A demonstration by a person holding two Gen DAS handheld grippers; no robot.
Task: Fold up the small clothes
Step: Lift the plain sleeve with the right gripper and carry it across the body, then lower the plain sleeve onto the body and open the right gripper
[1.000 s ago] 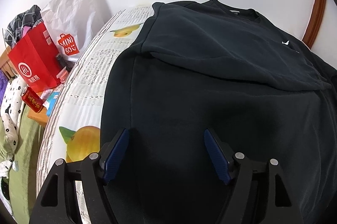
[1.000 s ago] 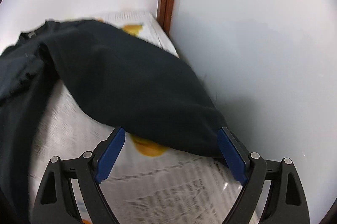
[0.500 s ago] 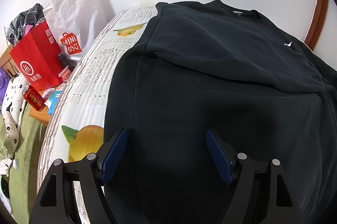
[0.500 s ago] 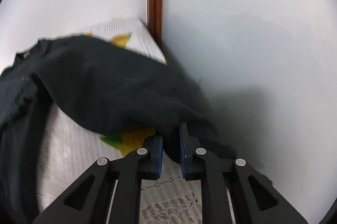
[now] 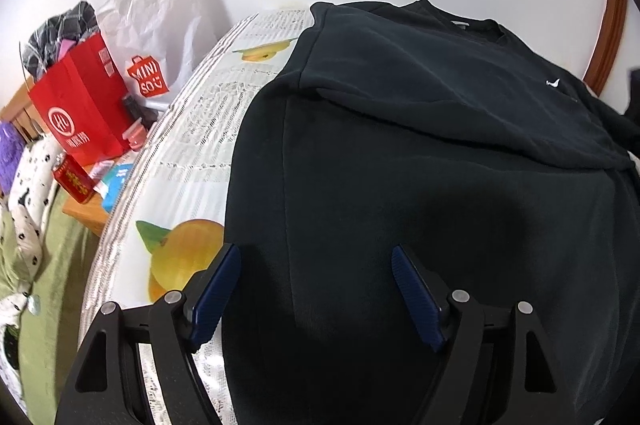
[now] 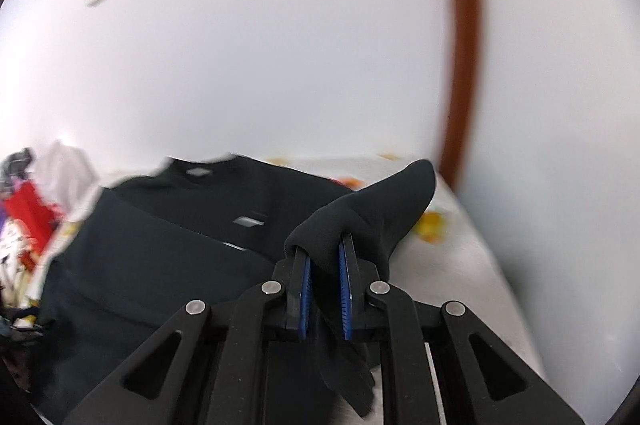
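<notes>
Sweatshirt (image 5: 420, 165) spread on the bed, one sleeve (image 6: 376, 209) pinched in the right gripper (image 6: 325, 289).

Black and flat, it lies front-up over a white sheet (image 5: 192, 153) printed with yellow fruit and grey text, collar toward the wall and a small white logo on the chest. One sleeve is already folded across the body. The left gripper (image 5: 316, 289) hovers just above the lower body of the garment with its blue-padded fingers (image 5: 216, 289) spread wide, holding nothing. The right gripper's jaws are closed on a bunch of the other sleeve's fabric, which is lifted off the sheet near the wall corner and a brown wooden post (image 6: 460, 65). Beside the bed stand a red paper bag (image 5: 80, 105), a white shopping bag (image 5: 152, 37) and a red can (image 5: 74, 181).
</notes>
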